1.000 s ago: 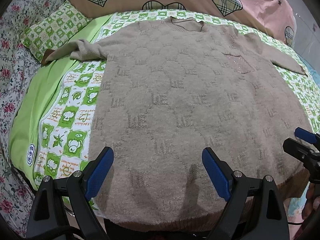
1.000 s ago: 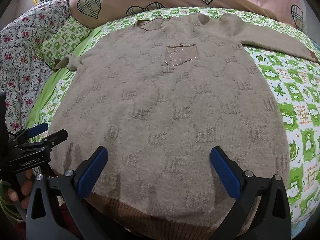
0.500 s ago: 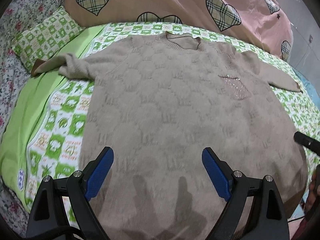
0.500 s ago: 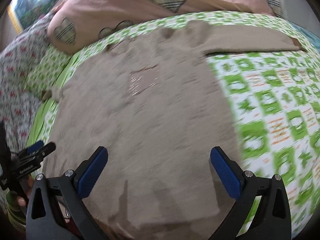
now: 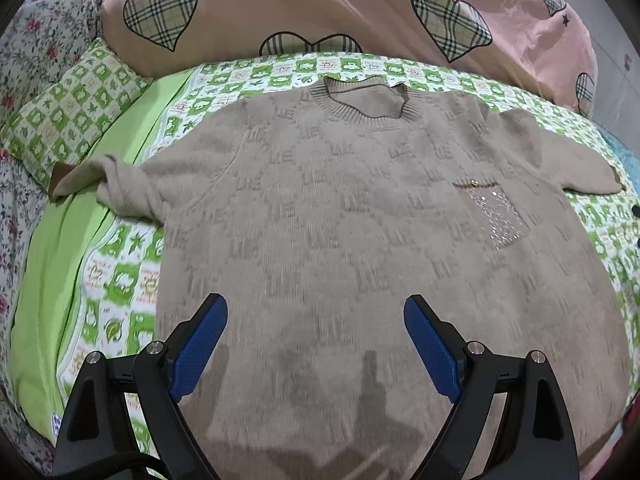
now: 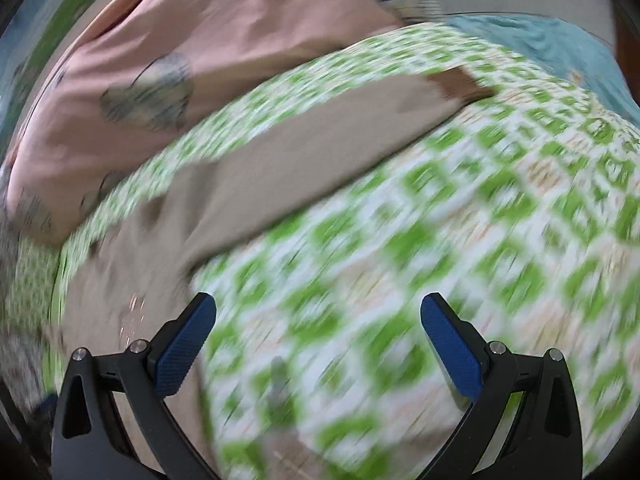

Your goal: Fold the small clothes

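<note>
One beige knit sweater [image 5: 340,232], spread flat and front-up on the bed, over one green-and-white checked sheet [image 5: 120,280]. One ribbed round neckline [image 5: 366,100] at the far end, one sparkly chest pocket [image 5: 496,216] toward the right of the left wrist view, two sleeves: the left-hand one [image 5: 116,192] bunched and twisted near a small green checked pillow [image 5: 76,108], the other [image 5: 560,156] stretched out toward the bed's right edge, ending in a brown cuff. One pink quilt with plaid hearts [image 5: 320,4] heaped behind the collar, floral bedding [image 5: 24,60] at the far left. Two claws in all. Left claw [image 5: 316,344] spread wide apart, gripping nothing, blue pads [image 5: 198,344] poised over the lower body of the sweater, its shadow cast on the knit just below. Right claw [image 6: 318,340] likewise wide apart and empty, seen through heavy motion blur, held over bare checked sheet [image 6: 440,240] just beside the sweater's right side; left fingertip [image 6: 184,340] at the knit's edge near the pocket's glitter, right fingertip over sheet only. Outstretched sleeve [image 6: 312,136] running diagonally ahead of the right claw, well apart from it, brown cuff [image 6: 460,80] at its far tip, teal fabric [image 6: 560,48] beyond.
</note>
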Motion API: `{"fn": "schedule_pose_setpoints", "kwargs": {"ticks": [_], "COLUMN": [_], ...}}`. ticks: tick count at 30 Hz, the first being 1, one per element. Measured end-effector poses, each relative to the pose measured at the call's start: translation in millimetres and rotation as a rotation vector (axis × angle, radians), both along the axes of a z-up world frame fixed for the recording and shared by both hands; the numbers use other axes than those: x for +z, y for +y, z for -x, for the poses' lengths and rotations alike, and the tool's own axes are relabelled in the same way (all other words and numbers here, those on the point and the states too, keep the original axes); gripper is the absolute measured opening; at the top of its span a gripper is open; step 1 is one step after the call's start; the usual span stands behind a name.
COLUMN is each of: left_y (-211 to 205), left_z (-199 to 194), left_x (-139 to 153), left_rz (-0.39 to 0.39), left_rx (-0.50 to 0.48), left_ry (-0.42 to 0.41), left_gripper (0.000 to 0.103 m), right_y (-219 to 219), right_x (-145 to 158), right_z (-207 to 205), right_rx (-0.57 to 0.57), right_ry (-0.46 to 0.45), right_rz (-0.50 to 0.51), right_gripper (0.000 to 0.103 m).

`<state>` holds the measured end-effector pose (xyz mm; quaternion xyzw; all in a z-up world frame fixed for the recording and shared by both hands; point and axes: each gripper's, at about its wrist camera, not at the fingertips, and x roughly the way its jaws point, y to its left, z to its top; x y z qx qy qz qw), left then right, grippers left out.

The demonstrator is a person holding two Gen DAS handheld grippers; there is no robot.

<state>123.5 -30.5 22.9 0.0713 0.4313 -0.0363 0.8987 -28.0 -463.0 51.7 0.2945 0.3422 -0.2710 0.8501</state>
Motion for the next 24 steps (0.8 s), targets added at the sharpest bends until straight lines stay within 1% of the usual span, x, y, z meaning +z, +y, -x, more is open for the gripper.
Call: {"fn": "schedule_pose_setpoints", "kwargs": {"ticks": [3, 4, 5, 7, 10, 12, 13, 14, 15, 16, 17, 19, 20, 22, 24], "left_y": [-2, -2, -2, -5, -9, -11, -12, -12, -12, -11, -10, -8, -6, -3, 1], "left_z": [-14, -17, -22, -28, -33, -35, -35, -35, -36, -35, -35, -35, -34, -34, -32], "left_x": [-5, -7, -10, -14, -19, -22, -23, -24, -24, -25, -25, -26, -25, -24, -24], "left_rz": [-0.009, -0.005, -0.004, 0.001, 0.000, 0.001, 0.001, 0.003, 0.003, 0.003, 0.005, 0.012, 0.021, 0.034, 0.046], "left_rx": [0.012, 0.016, 0.021, 0.025, 0.024, 0.020, 0.019, 0.018, 0.018, 0.018, 0.019, 0.024, 0.025, 0.027, 0.029], "left_ry": [0.019, 0.027, 0.038, 0.053, 0.069, 0.080, 0.083, 0.085, 0.086, 0.087, 0.088, 0.087, 0.086, 0.085, 0.082], "left_gripper": [0.091, 0.091, 0.091, 0.091, 0.090, 0.090, 0.090, 0.090, 0.091, 0.090, 0.091, 0.091, 0.091, 0.091, 0.091], "right_y": [-50, -72, -85, -113, -151, -172, -174, -177, -178, -179, -173, -152, -137, -105, -61], "right_x": [1, 1, 1, 3, -2, -7, -7, -6, -4, -4, -1, 7, 13, 21, 29], "right_z": [-1, -3, -6, -15, -29, -36, -36, -38, -42, -45, -49, -61, -68, -81, -101], "right_rx": [-0.098, -0.135, -0.160, -0.201, -0.257, -0.299, -0.314, -0.325, -0.317, -0.300, -0.277, -0.223, -0.173, -0.075, 0.045], "right_ry": [-0.027, -0.043, -0.045, -0.044, -0.034, -0.007, -0.001, 0.008, 0.010, 0.001, -0.014, -0.017, -0.024, -0.051, -0.062], "right_rz": [-0.026, -0.040, -0.040, -0.032, -0.033, -0.018, -0.015, 0.000, 0.004, -0.010, -0.020, 0.029, 0.051, 0.055, 0.062], "right_gripper": [0.102, 0.100, 0.094, 0.088, 0.083, 0.075, 0.064, 0.043, 0.030, 0.006, 0.007, 0.007, 0.007, 0.006, 0.006]}}
